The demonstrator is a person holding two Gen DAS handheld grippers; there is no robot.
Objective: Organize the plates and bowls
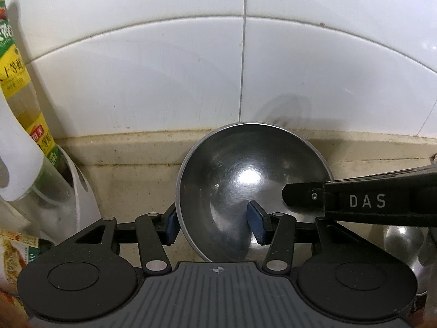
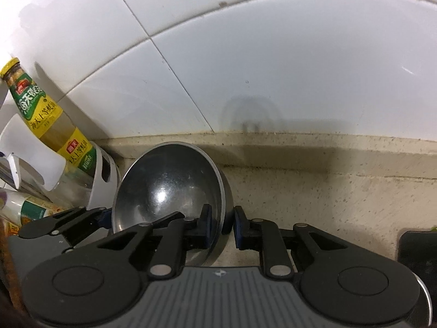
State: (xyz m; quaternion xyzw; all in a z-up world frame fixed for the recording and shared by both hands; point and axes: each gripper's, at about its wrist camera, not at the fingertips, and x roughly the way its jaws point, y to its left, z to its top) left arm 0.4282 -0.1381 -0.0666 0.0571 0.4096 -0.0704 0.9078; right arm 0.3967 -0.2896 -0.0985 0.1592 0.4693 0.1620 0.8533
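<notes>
Steel bowl [image 1: 245,180] stands tilted on its edge on the beige counter [image 2: 327,191], near the tiled wall [image 1: 164,68]. Left gripper [image 1: 214,224] straddles its left rim, jaws wide; right gripper [image 2: 222,225] straddles the right rim, a gap visible.

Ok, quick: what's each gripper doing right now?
Left gripper: open, pads straddling the tilted shiny steel bowl rim.
Right gripper: narrowly open around the bowl's opposite rim.

The bowl [image 1: 245,180] is shiny silver; the gripper [image 2: 221,227] is black with blue pads [image 2: 209,227]. The bottle [image 2: 46,125] wears a green-and-yellow label, against white tiles [image 2: 273,68] and a speckled beige counter [image 2: 341,191]
</notes>
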